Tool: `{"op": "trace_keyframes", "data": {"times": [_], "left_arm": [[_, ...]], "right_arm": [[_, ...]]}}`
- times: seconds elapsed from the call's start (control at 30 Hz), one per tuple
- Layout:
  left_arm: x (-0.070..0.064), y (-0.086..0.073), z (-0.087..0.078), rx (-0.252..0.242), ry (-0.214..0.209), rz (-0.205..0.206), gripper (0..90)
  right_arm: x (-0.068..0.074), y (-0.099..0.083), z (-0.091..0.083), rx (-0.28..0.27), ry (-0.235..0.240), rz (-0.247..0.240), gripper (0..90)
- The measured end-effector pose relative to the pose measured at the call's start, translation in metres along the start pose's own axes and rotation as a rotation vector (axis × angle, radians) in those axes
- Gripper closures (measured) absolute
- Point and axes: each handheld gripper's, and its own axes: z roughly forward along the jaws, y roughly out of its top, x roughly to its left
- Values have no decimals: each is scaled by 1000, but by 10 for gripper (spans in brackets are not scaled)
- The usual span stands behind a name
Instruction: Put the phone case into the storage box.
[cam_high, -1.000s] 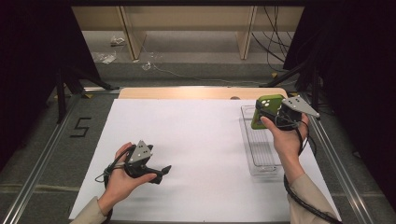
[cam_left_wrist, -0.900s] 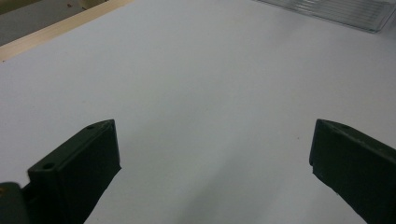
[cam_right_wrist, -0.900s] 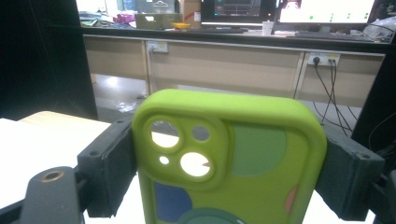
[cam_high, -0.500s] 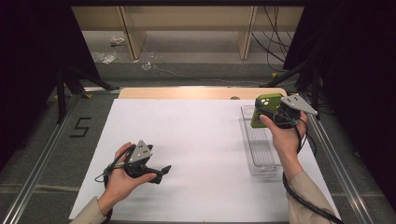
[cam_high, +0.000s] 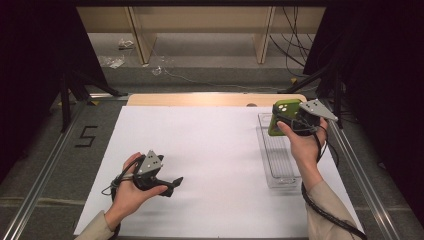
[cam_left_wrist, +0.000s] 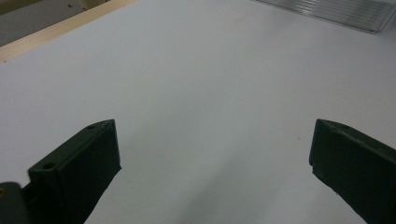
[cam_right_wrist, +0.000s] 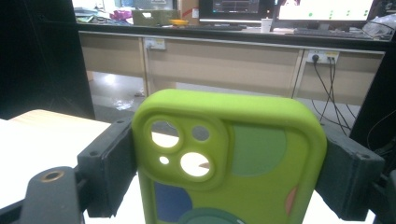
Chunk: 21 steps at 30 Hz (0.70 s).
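Matt, rubbery green phone case (cam_right_wrist: 229, 163), clear ribbed plastic tray (cam_high: 278, 155), smooth white paper sheet (cam_high: 210, 150), wooden table edge (cam_high: 200, 99).

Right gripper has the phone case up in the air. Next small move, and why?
Probably lower it toward the clear tray. The right gripper is clamped on the green phone case, held raised above the tray's far end, while the left gripper rests open over bare white table, too far off to help.

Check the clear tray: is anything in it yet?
Empty. The clear tray shows only its ribbed bottom; the green phone case is clamped in the right gripper above its far end.
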Motion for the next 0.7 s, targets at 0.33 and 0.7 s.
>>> {"op": "trace_keyframes", "data": {"times": [0.33,0.7], "left_arm": [[0,0,0,-2,1,-1,13],[0,0,0,0,0,0,13]], "right_arm": [[-2,-1,5,6,-3,2,180],[-3,-2,9,8,-7,3,180]]}}
